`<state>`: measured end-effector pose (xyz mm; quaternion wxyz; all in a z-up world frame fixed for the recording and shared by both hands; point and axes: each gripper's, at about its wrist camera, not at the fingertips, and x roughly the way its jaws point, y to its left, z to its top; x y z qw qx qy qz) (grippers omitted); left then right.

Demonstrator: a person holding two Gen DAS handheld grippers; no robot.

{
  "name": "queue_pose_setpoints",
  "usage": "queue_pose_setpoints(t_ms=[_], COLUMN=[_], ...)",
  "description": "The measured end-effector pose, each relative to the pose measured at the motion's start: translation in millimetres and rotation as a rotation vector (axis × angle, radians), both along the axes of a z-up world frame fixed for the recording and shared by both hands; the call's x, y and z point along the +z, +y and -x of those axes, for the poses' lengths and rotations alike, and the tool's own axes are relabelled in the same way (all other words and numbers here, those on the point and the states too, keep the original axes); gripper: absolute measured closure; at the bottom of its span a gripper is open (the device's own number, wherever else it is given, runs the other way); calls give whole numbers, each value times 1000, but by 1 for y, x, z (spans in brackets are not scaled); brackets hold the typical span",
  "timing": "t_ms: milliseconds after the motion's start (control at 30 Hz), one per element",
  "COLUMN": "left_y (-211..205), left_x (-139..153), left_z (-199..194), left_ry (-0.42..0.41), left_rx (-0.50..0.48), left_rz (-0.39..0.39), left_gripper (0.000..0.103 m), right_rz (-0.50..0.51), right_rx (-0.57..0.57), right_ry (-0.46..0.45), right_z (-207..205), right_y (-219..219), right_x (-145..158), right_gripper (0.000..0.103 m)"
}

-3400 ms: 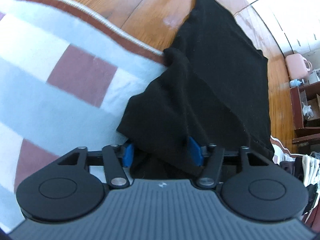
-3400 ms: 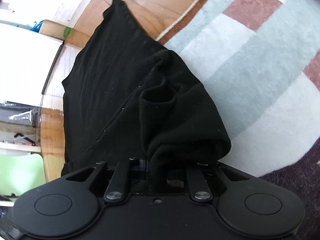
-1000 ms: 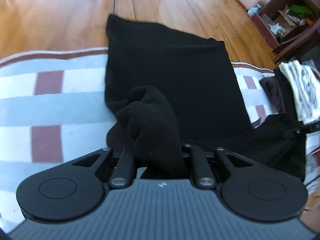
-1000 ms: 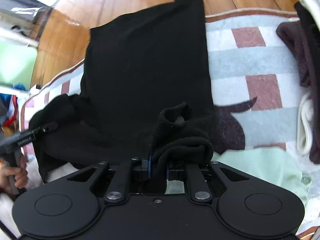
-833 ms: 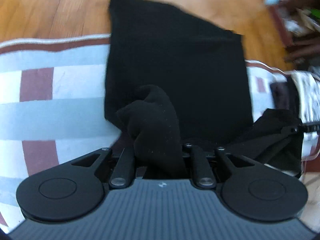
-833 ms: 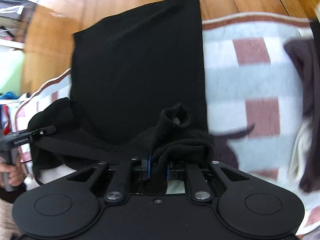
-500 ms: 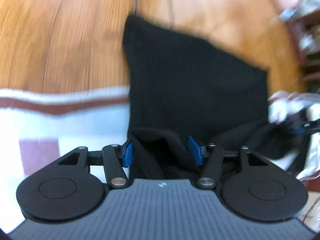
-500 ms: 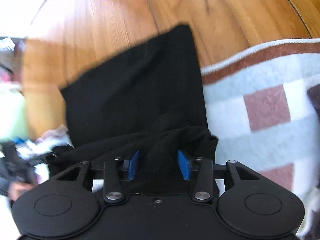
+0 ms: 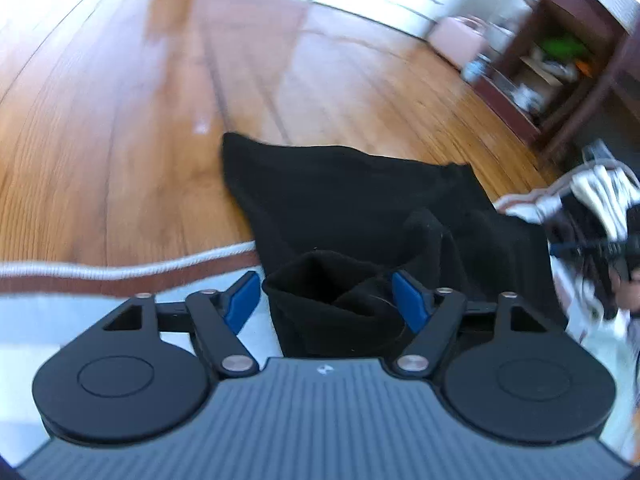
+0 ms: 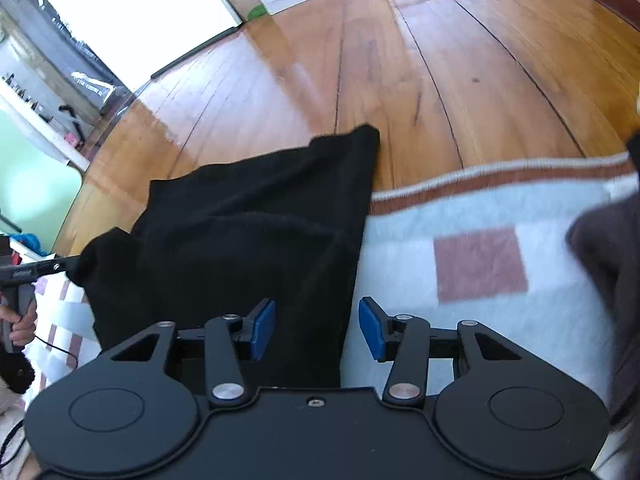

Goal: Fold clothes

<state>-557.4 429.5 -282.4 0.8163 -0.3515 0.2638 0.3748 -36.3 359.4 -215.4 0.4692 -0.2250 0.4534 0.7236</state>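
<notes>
A black garment (image 9: 360, 192) lies flat, its far part on the wooden floor and its near part on a checked rug (image 9: 120, 276). My left gripper (image 9: 326, 300) hangs low over its near left corner. The jaws are opening and a loose bunch of black cloth sits between the blue pads (image 9: 242, 300). My right gripper (image 10: 317, 328) is over the garment's (image 10: 248, 232) near right edge. Its jaws are also opening, with the cloth edge lying slack between the pads (image 10: 372, 328). Each view shows the other gripper and a hand at its side edge.
The rug (image 10: 500, 184) has a brown and white border and brown squares. A pile of white and dark clothes (image 9: 592, 188) lies at the right, a brown garment (image 10: 612, 248) beside my right gripper. A dark wooden shelf (image 9: 560, 60) and a pink container (image 9: 456, 36) stand beyond.
A second ago both grippers were shut on raised bunches of black cloth. Both have moved forward and down and opened, and the cloth has sagged onto the garment.
</notes>
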Motion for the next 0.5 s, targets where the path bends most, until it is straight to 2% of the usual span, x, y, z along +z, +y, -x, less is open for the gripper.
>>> queue_pose_setpoints(t_ms=[133, 200, 333, 367, 433, 467, 500], left_y=[3, 3, -5, -7, -10, -13, -13], left_x=[-9, -7, -2, 3, 12, 18, 23], left_z=[-2, 1, 8, 9, 13, 21, 30], left_ry=[-9, -22, -20, -18, -16, -41, -96], left_rx=[-22, -17, -24, -6, 35, 91, 131], left_rz=[46, 48, 13, -24, -102, -157, -177], left_gripper=[25, 25, 25, 25, 25, 25, 24], right_rz=[26, 25, -14, -38, -94, -125, -156], right_rx=[-62, -68, -31, -4, 26, 33, 39], right_ry=[82, 91, 23, -5, -53, -74, -96], right_z=[1, 5, 24, 31, 43, 47, 52], right_y=[3, 8, 21, 26, 31, 32, 33], right_x=[-22, -29, -33, -33, -29, -26, -23], right_gripper=[51, 51, 51, 52, 84, 89, 94])
